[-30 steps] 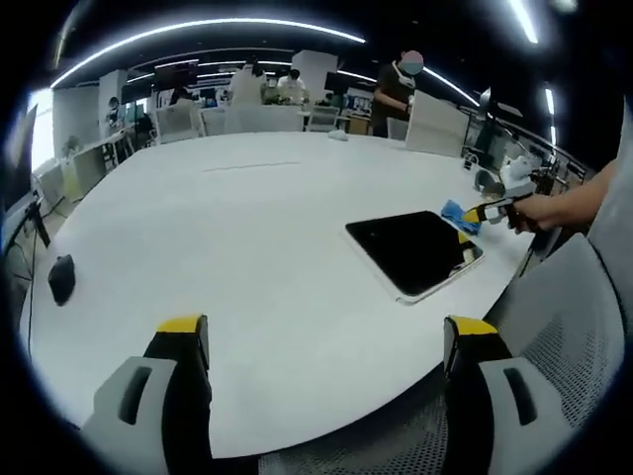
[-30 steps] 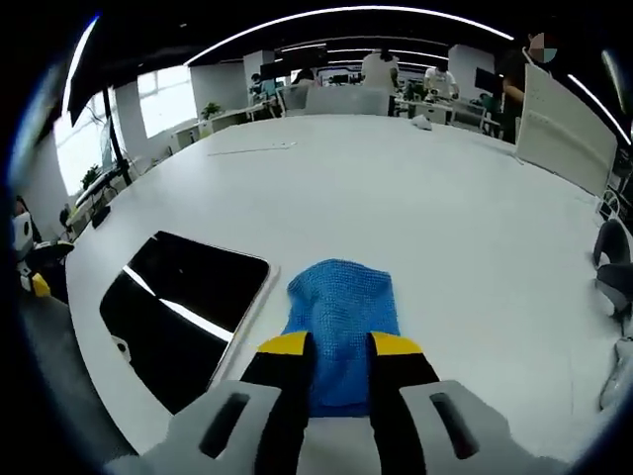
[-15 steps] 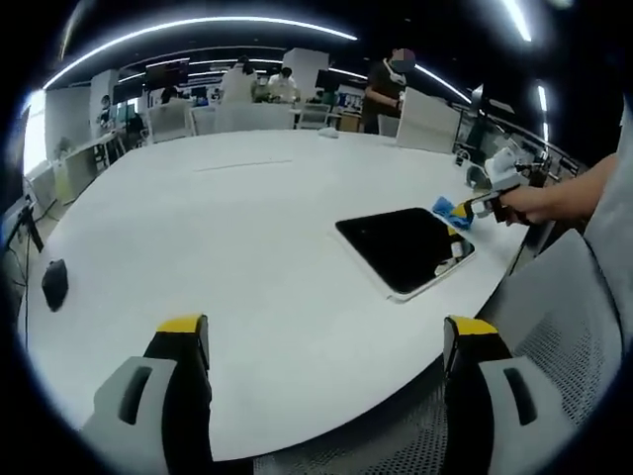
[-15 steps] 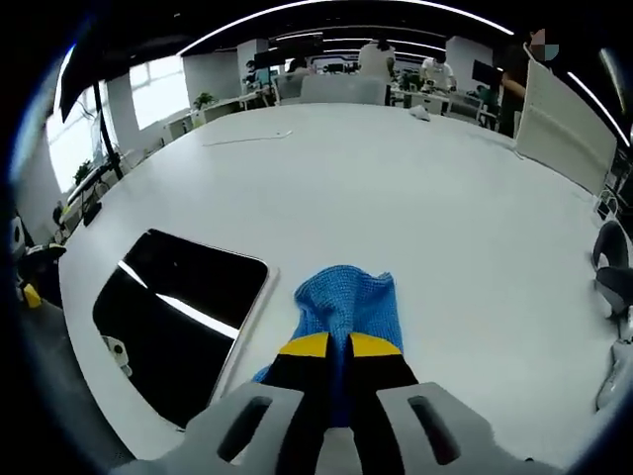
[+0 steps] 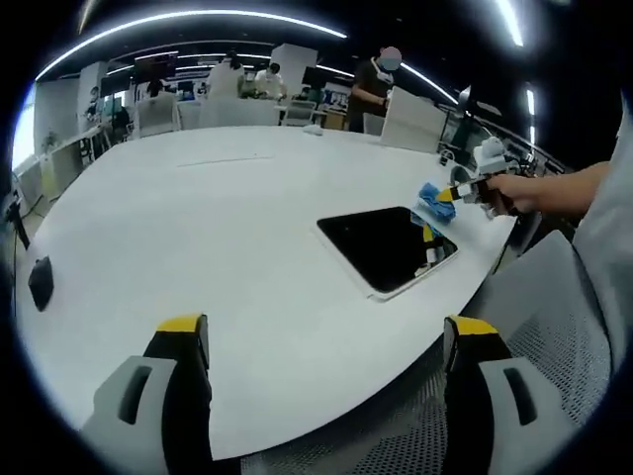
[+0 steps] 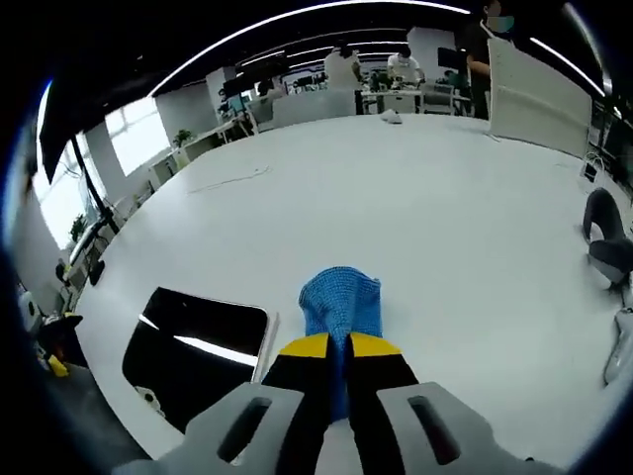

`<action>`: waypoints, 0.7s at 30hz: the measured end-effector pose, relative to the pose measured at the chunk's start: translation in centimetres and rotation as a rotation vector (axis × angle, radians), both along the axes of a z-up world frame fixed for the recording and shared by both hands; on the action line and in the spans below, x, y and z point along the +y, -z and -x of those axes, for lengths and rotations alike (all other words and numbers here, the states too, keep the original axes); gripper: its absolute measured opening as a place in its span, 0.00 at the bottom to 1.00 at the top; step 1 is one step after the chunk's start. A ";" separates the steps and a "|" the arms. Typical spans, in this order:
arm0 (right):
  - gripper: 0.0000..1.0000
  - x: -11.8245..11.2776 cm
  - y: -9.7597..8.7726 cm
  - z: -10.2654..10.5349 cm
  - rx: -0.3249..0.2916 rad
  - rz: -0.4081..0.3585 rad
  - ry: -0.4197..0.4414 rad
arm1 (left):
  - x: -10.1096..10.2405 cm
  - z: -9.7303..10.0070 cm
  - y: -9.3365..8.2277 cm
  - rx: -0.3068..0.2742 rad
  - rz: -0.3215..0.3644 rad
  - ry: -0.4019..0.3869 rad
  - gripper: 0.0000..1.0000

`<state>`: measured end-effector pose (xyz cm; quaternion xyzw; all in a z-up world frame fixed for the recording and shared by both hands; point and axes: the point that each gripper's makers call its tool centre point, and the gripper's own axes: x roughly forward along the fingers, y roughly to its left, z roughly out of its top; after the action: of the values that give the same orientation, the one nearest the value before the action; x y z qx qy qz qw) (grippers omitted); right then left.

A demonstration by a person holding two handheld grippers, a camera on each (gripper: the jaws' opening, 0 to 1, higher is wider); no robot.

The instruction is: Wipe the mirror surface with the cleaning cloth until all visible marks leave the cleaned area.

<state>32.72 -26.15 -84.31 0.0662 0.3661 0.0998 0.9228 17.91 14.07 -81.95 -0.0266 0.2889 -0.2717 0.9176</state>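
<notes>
- Left gripper view: the left gripper (image 5: 326,341) hangs over the near edge of a white table (image 5: 198,218), its yellow-tipped jaws spread wide with nothing between them.
- The mirror (image 5: 386,247) lies flat on the table toward the right, a dark rectangle in a pale frame. Its long axis runs from the upper left down to the lower right of this view, one short end close to the table's right edge.
- Beyond the mirror's far right corner, the right gripper (image 5: 442,195) comes in from the right, held by a hand (image 5: 506,191). A blue cloth (image 5: 431,204) hangs bunched at its tip, at the mirror's corner; whether it touches the glass cannot be told.
- A grey mesh chair (image 5: 554,317) stands at the lower right. A small dark object (image 5: 41,282) sits on the table at far left. People (image 5: 374,87) stand at the far end of the room.
- Right gripper view: the right gripper (image 6: 339,346) has its jaws pressed nearly together, pinching the cloth (image 6: 340,299). The cloth bulges ahead of the tips in a rounded fold, above the white table (image 6: 425,218).
- The mirror (image 6: 193,351) lies to the left of the jaws, just beside the cloth and apart from it. Its long axis slants from the upper right toward the lower left, and a bright strip of light crosses its dark face.
- A dark curved object (image 6: 605,237) lies at the table's right edge.
</notes>
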 end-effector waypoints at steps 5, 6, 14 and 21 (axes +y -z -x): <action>0.00 2.1 -1.1 -0.6 0.012 -0.050 0.009 | 0.1 -0.1 -0.2 -0.011 -0.001 -0.010 0.99; 0.00 2.7 -0.9 -0.6 0.029 -0.067 0.021 | 0.0 -0.1 -0.1 -0.009 -0.002 -0.010 0.99; 0.00 6.3 0.5 -0.5 0.069 -0.056 0.000 | -0.3 0.3 -0.2 0.004 -0.010 -0.005 0.99; 0.00 7.9 2.6 -0.6 0.106 -0.034 0.002 | -0.5 0.5 0.0 0.016 -0.027 0.008 0.99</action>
<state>33.29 -18.26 -86.93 0.0874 0.4125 0.1015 0.9011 17.43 13.62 -81.95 -0.0155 0.2998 -0.2710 0.9145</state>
